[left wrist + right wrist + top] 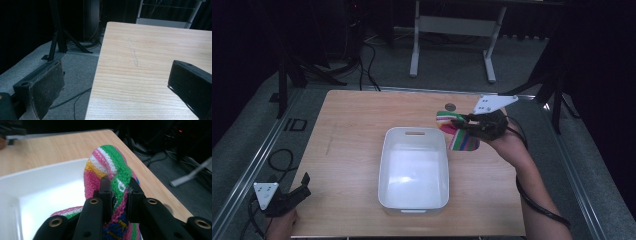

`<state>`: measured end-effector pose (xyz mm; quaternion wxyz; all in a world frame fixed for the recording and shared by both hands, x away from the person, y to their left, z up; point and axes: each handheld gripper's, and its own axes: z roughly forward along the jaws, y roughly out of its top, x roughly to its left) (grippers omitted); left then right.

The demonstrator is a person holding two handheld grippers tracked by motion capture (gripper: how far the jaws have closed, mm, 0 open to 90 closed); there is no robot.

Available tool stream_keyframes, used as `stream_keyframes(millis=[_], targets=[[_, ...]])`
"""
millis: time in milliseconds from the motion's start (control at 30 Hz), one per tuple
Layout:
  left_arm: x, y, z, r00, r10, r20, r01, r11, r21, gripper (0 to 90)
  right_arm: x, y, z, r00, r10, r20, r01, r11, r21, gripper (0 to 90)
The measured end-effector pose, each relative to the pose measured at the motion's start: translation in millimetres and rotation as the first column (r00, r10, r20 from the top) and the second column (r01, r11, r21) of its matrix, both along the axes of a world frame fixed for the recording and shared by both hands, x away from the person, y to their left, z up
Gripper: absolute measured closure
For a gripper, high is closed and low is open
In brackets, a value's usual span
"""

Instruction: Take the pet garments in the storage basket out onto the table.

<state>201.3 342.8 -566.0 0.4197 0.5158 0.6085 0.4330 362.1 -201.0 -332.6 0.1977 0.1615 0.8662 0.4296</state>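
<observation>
Lower left of the high view: your left hand-held gripper (303, 184) sits at the near left corner of the counter (352, 120), jaws spread, holding nothing. In the left gripper view the two pads stand wide apart with bare wood grain between them and the counter edge running up the frame. It is well apart from everything else.

Centre of the high view: white bin (414, 170), empty, long axis running near to far, handle slot at the far rim.

Right of centre, farther up the frame: your right hand-held gripper (460, 121) is pinching a striped knit cloth (460, 140), lifted clear of the counter just beside the bin's far right corner. In the right gripper view the jaws press together on a fold of the cloth (110, 170), pink, green, white and yellow bands arching above the tips, the rest hanging below.

The relation that matters: the bin lies to the left of and nearer than the held cloth in the high view; in the right gripper view the bin (45, 192) opens just beyond and left of the jaws. The cloth hangs at the rim, partly outside it. Likely next: carry it leftward over the opening, then release. Your right hand is the nearer one by far; the left has no part in this yet.
</observation>
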Motion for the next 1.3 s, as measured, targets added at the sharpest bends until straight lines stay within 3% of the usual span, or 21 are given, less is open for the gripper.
stream_keyframes(millis=[100, 367, 633, 967, 1033, 1067, 1100, 1300], targets=[[0.1, 0.0, 0.0, 1.0000, 0.000, -0.002, 0.000, 1.0000, -0.001, 0.9, 0.5, -20.7, -2.1, 0.9987, -0.052, 0.000, 0.052, 0.999, -0.004, 78.2], [0.1, -0.1, 0.1, 1.0000, 0.002, -0.003, -0.002, 1.0000, 0.001, 1.0, -1.3, -58.2, -6.8, 0.9922, -0.124, -0.009, 0.124, 0.992, -0.002, 78.2], [0.2, 0.0, 0.1, 1.0000, 0.001, -0.005, -0.001, 1.0000, 0.001, 1.0, -0.1, -73.1, -16.1, 0.9869, -0.160, -0.019, 0.160, 0.987, 0.007, 78.0], [0.4, 0.2, 0.1, 1.0000, 0.000, -0.005, 0.000, 1.0000, 0.000, 1.0, 9.8, -74.2, -54.0, 0.9800, -0.191, -0.058, 0.191, 0.981, 0.011, 77.9], [0.5, 0.2, 0.1, 1.0000, -0.001, -0.006, 0.001, 1.0000, 0.000, 1.0, 12.2, -73.4, -70.5, 0.9781, -0.194, -0.075, 0.195, 0.981, 0.002, 77.9], [0.5, 0.2, 0.1, 1.0000, -0.001, -0.006, 0.001, 1.0000, 0.000, 1.0, 12.2, -73.4, -70.5, 0.9781, -0.194, -0.075, 0.195, 0.981, 0.002, 77.9], [0.5, 0.2, 0.1, 1.0000, -0.001, -0.005, 0.001, 1.0000, 0.000, 1.0, 14.6, -73.3, -83.0, 0.9753, -0.201, -0.091, 0.202, 0.979, -0.004, 77.8], [0.5, 0.1, 0.1, 1.0000, 0.001, -0.004, -0.001, 1.0000, 0.001, 1.0, 23.8, -74.7, -117.1, 0.9640, -0.226, -0.141, 0.228, 0.974, 0.000, 77.9]])
